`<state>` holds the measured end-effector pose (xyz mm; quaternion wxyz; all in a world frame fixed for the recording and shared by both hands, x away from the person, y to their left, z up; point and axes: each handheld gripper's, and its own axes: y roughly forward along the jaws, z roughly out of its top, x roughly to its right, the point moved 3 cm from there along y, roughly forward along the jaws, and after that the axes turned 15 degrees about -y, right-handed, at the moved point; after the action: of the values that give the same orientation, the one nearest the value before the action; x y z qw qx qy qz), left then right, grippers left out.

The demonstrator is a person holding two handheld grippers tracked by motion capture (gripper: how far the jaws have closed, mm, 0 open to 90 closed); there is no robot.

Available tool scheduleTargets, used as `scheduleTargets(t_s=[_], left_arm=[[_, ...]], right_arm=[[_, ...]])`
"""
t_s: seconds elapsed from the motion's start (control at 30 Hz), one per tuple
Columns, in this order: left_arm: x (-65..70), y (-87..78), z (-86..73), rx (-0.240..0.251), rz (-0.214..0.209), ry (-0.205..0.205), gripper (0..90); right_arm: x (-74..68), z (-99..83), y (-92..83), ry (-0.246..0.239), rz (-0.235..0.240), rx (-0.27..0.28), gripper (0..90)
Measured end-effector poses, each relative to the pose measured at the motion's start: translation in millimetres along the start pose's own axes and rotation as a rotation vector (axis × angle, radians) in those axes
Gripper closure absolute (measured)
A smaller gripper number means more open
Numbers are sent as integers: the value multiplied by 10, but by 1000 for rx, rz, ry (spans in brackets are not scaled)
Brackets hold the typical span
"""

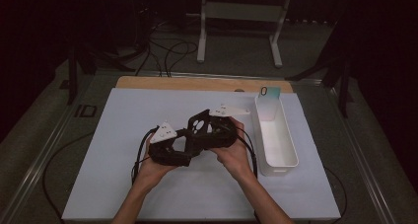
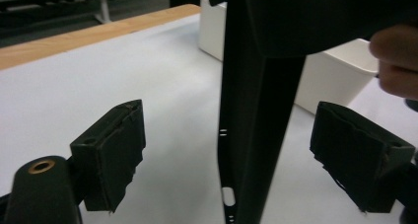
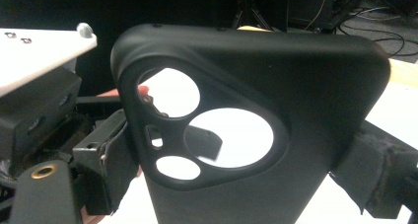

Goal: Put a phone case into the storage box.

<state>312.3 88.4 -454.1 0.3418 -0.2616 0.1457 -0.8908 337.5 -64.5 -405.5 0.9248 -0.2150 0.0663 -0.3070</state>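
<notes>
**Black phone case held edge-on between two grippers**

Black and matte, the phone case [image 3: 256, 130] stands upright in the right gripper [image 3: 236, 184], its long axis running up and down in the right gripper view. Its camera cut-out, three round holes and a small slot, sits at the upper end, and the back faces that gripper's camera. The right gripper's pads press on the case's two long edges near the lower part, so this tool is clamped on it.

In the left gripper view the same case [image 2: 256, 110] appears edge-on, a thin dark strip rising from bottom to top between the jaws of the left gripper [image 2: 246, 160]. Those jaws stand wide apart, with a clear gap of table on either side of the case; neither pad touches it. No earlier picture shows how they came to stand so.

From the high view, both grippers meet over the middle of the white mat [image 1: 123, 184], the left gripper [image 1: 185, 145] just beside the right gripper [image 1: 204, 130], with the case [image 1: 201, 125] raised between them, clear of the mat. A long white bin [image 1: 291, 155] lies to the right, near the right hand [image 1: 234, 155].
</notes>
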Motion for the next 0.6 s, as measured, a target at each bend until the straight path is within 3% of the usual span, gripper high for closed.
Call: scheduleTargets(t_s=[0.13,0.37,0.47,0.53,0.6], left_arm=[[-34,-23,14,15,31,1,11],[-157,-133,4,61,101,-22,3],[-224,-204,-28,80,101,-34,3],[-269,-242,-73,84,133,-31,3],[-310,-273,-111,89,139,-40,3]], right_arm=[[19,-1,-6,-3,-2,0,130],[51,-1,-15,1,-15,3,130],[65,0,-26,6,-22,12,130],[65,1,-36,9,-24,3,130],[66,2,-42,4,-24,4,130]])
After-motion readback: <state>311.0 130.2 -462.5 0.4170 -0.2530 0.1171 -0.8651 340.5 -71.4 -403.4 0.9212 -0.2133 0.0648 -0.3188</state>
